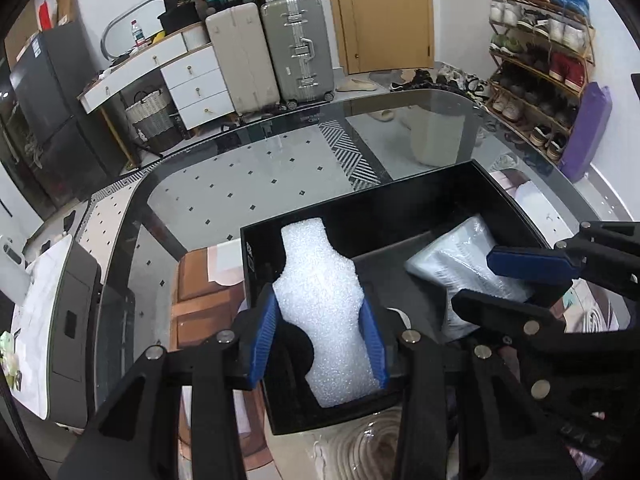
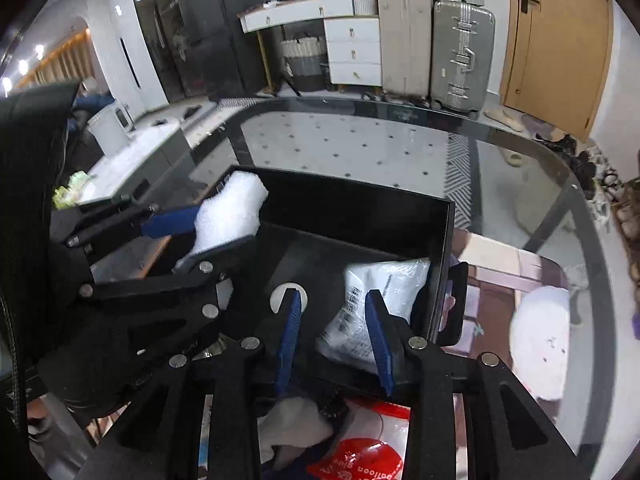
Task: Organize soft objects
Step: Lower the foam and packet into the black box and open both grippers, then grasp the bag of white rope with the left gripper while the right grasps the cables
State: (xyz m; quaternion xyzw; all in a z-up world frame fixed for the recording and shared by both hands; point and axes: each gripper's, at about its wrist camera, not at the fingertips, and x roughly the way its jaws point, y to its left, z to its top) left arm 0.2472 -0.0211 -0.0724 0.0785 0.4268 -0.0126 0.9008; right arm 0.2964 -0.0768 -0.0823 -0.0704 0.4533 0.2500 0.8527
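A black open box (image 1: 400,200) stands on the glass table (image 1: 240,184). My left gripper (image 1: 320,340) is shut on a white foam piece (image 1: 320,288) and holds it over the box's left side. The foam also shows in the right wrist view (image 2: 232,212). A white plastic-wrapped soft pack (image 2: 380,292) lies in the box's right corner; it shows in the left wrist view too (image 1: 452,264). My right gripper (image 2: 336,344) is open above the box (image 2: 360,208), its blue fingers (image 2: 378,340) astride the pack's near end without pressing it.
Under the glass lie a red balloon bag (image 2: 360,460), white cloth (image 2: 292,420) and a white soft item (image 2: 540,344) to the right. Suitcases (image 1: 296,48), a white drawer desk (image 1: 192,80) and a shoe rack (image 1: 540,60) stand beyond the table.
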